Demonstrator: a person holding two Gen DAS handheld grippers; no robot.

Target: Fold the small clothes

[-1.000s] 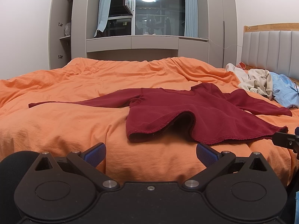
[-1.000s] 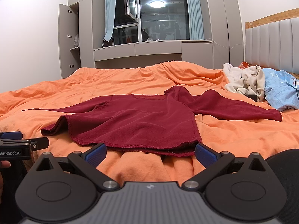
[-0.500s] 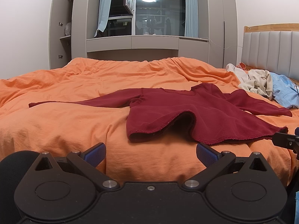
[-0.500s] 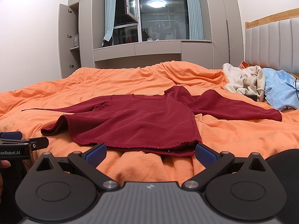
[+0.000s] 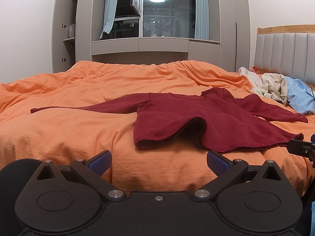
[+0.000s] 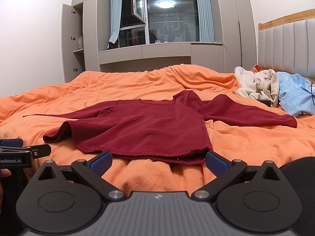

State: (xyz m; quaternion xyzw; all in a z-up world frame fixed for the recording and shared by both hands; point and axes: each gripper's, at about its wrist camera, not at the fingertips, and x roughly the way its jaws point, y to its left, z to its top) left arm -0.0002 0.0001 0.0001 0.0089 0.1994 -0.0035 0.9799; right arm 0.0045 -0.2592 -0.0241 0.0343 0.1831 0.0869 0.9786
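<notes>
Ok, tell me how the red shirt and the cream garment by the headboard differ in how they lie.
The red shirt is spread out flat on the orange duvet with both sleeves stretched outward; the cream garment is crumpled in a heap. The red shirt lies alone, close in front of both open tools; the cream garment sits farther back, touching a light blue garment. Both are unfolded and rest on the bed.
</notes>
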